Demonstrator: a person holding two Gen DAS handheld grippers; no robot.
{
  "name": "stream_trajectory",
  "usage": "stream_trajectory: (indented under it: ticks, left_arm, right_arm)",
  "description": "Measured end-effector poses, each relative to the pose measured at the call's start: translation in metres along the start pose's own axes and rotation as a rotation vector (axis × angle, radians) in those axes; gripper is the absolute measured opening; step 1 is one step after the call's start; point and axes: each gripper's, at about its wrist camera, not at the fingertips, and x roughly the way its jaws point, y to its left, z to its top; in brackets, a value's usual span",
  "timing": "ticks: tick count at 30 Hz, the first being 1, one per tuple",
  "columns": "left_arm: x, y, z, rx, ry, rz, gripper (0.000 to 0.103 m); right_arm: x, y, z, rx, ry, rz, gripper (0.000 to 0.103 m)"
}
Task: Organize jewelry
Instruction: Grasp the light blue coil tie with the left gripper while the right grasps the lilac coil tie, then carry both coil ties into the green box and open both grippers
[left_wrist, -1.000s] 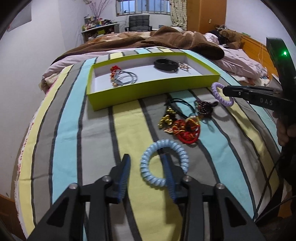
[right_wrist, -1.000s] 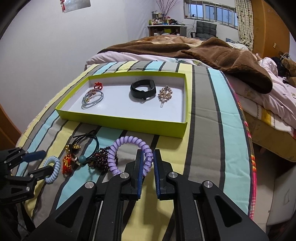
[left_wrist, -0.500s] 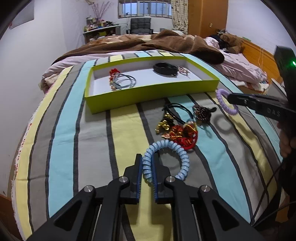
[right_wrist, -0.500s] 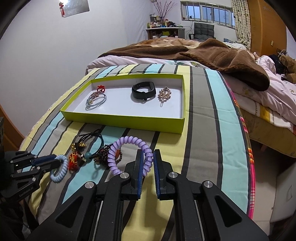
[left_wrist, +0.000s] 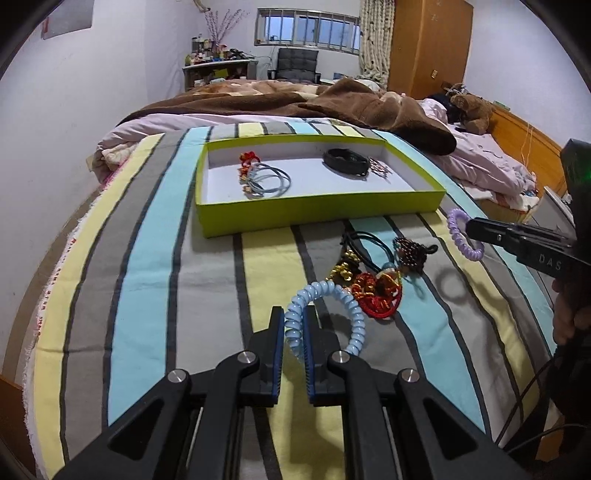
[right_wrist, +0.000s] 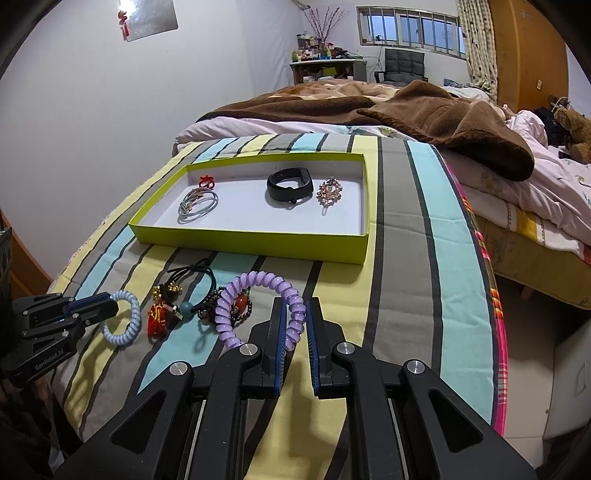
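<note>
My left gripper (left_wrist: 294, 325) is shut on a light blue spiral hair tie (left_wrist: 347, 306) and holds it above the striped bedspread; both also show in the right wrist view, gripper (right_wrist: 110, 306) and tie (right_wrist: 127, 325). My right gripper (right_wrist: 294, 317) is shut on a purple spiral hair tie (right_wrist: 236, 299), also held up; the tie shows in the left wrist view (left_wrist: 456, 234). A green tray (right_wrist: 255, 242) ahead holds a black band (right_wrist: 290, 184), grey rings (right_wrist: 197, 203), a red charm (right_wrist: 206, 181) and a gold brooch (right_wrist: 330, 190).
A loose pile lies between the grippers: black cord ties (left_wrist: 364, 242), a dark bead bracelet (left_wrist: 410, 253), gold charms (left_wrist: 343, 269) and a red knotted piece (left_wrist: 378, 299). A brown blanket (right_wrist: 443, 114) lies behind the tray. The bed edge drops off at right (right_wrist: 495, 295).
My left gripper closed on the light blue hair tie and lifted it off the bedspread. My right gripper kept its hold on the purple tie and rose slightly.
</note>
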Motion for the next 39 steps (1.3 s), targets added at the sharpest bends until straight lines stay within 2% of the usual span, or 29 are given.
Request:
stream_trajectory:
  ticks: [13, 22, 31, 39]
  left_arm:
    - [-0.011, 0.011, 0.019, -0.032, -0.05, -0.009, 0.01]
    - [-0.008, 0.016, 0.056, -0.048, -0.097, -0.037, 0.01]
    - [0.015, 0.019, 0.099, -0.054, -0.108, -0.06, 0.01]
    - [0.055, 0.023, 0.125, -0.09, -0.067, -0.074, 0.01]
  right_arm:
    - [-0.01, 0.002, 0.01, 0.003, -0.035, 0.001, 0.011]
    - [-0.005, 0.002, 0.031, 0.002, -0.049, -0.014, 0.011]
    - [0.023, -0.007, 0.067, 0.005, -0.023, -0.052, 0.011]
    - [0.056, -0.021, 0.084, 0.012, 0.022, -0.076, 0.011]
